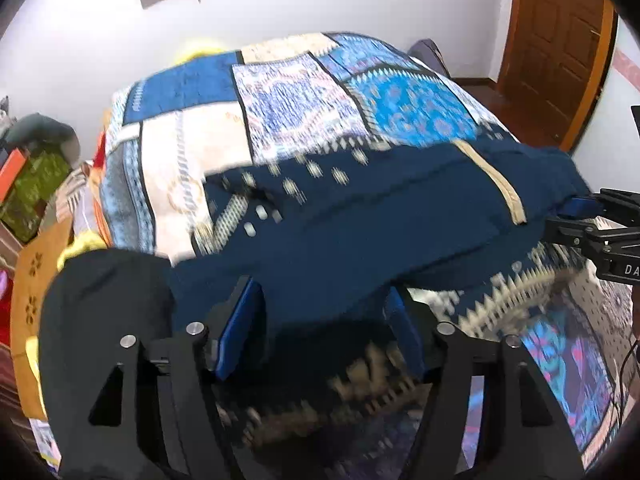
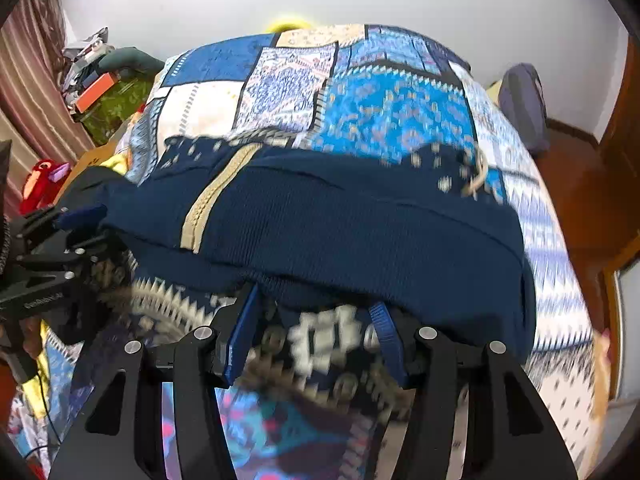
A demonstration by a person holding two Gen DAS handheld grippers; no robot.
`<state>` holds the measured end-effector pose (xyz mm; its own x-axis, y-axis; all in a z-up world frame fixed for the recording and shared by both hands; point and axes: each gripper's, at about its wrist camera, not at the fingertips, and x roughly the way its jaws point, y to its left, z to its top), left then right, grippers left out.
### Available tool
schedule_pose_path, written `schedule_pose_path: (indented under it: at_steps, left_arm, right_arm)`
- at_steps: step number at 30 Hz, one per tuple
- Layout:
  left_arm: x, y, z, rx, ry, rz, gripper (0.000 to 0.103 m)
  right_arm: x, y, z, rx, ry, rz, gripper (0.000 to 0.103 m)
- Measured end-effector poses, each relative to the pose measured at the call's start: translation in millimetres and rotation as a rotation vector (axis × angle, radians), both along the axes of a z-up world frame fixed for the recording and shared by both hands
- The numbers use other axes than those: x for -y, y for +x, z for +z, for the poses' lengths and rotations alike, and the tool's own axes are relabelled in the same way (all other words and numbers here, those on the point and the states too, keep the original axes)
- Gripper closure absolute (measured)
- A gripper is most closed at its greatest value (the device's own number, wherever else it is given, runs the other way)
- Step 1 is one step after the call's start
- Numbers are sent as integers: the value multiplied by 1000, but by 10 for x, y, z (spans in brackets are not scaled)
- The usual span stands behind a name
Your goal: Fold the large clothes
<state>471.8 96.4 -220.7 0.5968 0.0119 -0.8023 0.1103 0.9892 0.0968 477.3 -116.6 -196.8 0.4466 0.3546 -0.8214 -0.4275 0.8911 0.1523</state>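
A large navy garment [image 1: 360, 224] with cream patterned borders and a beige stripe lies folded across the patchwork bedspread [image 1: 296, 112]. My left gripper [image 1: 320, 320] has its blue pads wide apart with the garment's near edge bunched between them. My right gripper [image 2: 316, 332] stands the same way at the garment [image 2: 340, 224], with the patterned hem between its pads. Each gripper also shows in the other's view, the right [image 1: 576, 216] at the garment's right end, the left [image 2: 76, 224] at its left end. Motion blur hides whether the pads press the cloth.
The bedspread [image 2: 380, 108] covers a bed. A wooden door [image 1: 560, 48] stands at the right. Clutter, a green box [image 1: 32, 192] and a red toy [image 2: 40, 184] lie at the left. A grey bag [image 2: 524, 104] sits on the floor by the wall.
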Motion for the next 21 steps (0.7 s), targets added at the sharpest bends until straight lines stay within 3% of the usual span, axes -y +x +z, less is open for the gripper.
schedule_pose_path:
  at_steps: [4, 6, 9, 11, 14, 21]
  left_arm:
    - [-118, 455, 62, 1, 39, 55, 37]
    - [-277, 707, 206, 7, 9, 95, 37]
    - [-524, 857, 504, 62, -42, 166, 37]
    - [-640, 851, 665, 108, -53, 204, 37]
    - [-756, 745, 814, 129, -95, 209, 37]
    - [-587, 491, 638, 74, -99, 150, 37]
  right_arm:
    - [-114, 405, 127, 49, -62, -9, 52]
    - [-119, 587, 325, 115, -96, -70, 52]
    - [-2, 673, 648, 188, -25, -141, 52]
    - [85, 655, 786, 185, 49, -138, 52]
    - [137, 559, 844, 183, 69, -122, 52]
    - [-37, 250, 603, 150, 14, -19, 52]
